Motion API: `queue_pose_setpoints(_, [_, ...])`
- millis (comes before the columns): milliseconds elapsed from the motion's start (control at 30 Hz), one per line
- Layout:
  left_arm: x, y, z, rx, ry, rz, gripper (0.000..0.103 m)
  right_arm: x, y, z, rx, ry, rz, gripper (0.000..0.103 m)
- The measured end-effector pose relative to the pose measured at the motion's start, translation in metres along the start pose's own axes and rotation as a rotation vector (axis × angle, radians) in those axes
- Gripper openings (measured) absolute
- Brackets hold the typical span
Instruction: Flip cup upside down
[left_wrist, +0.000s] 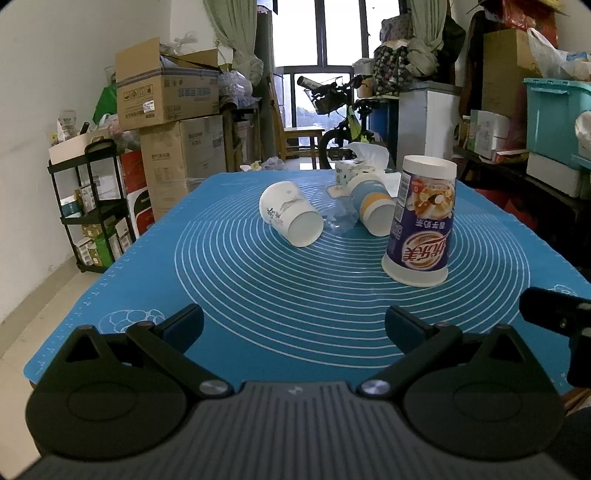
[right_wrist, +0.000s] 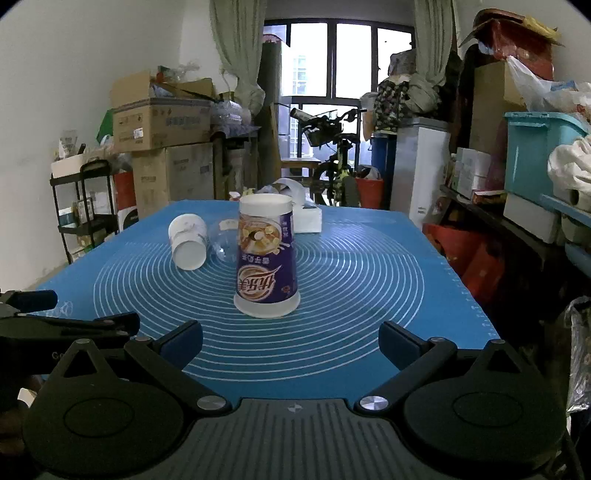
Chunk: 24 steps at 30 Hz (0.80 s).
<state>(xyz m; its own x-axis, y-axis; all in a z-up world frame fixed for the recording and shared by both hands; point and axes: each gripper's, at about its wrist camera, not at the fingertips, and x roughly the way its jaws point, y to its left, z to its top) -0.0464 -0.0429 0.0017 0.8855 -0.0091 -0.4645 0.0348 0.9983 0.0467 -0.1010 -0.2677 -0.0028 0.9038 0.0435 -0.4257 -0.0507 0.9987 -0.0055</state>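
From the left wrist, the released left claw (left_wrist: 293, 326) sees the purple cup (left_wrist: 421, 221) standing mouth-down ahead to its right on the table (left_wrist: 147, 258), while from the right wrist the released right claw (right_wrist: 291, 341) faces it dead ahead, nearer.

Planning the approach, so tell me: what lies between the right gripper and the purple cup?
Nothing: in the right wrist view only bare blue mat separates the open right gripper from the purple cup, standing mouth-down.

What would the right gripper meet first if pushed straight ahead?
Most likely the inverted purple milk-tea cup, standing centred ahead of the open right gripper on the blue mat; nothing lies between them.
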Motion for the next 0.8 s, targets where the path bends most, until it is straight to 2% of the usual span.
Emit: queue_pose_setpoints(800, [-0.0008, 0.0033, 0.0018, 0.006, -0.009, -0.006, 0.103, 0.0020, 0.0030, 0.0012, 0.001, 0.004, 0.004, 0.101])
